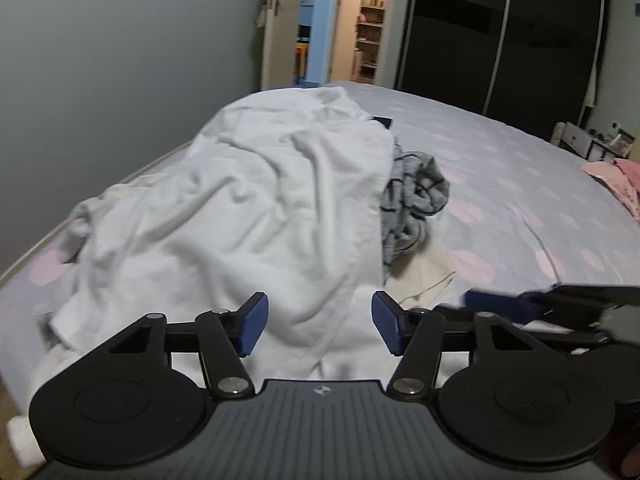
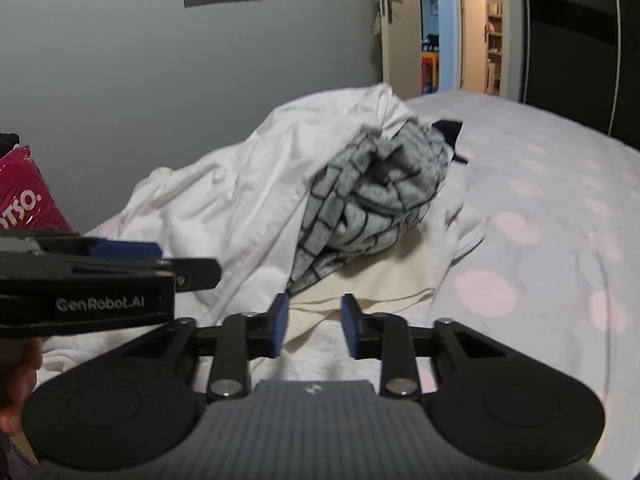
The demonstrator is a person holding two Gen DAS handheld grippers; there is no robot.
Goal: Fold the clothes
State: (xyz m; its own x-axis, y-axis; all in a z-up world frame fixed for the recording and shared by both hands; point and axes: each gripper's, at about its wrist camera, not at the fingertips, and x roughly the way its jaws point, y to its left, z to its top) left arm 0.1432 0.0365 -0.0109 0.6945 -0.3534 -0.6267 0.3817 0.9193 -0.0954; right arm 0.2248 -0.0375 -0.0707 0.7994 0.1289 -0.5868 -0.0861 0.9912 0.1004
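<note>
Frame centre: white garment (image 1: 240,216) and grey checked garment (image 2: 372,196) lay heaped, unfolded; left gripper (image 1: 316,326) and right gripper (image 2: 314,326) spread, empty.

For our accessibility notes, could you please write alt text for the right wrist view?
The open right gripper hovers low over a bed, its blue pads either side of a cream cloth at the foot of a laundry pile. A white garment drapes over a grey checked garment. The left gripper reaches in from the left.
</note>
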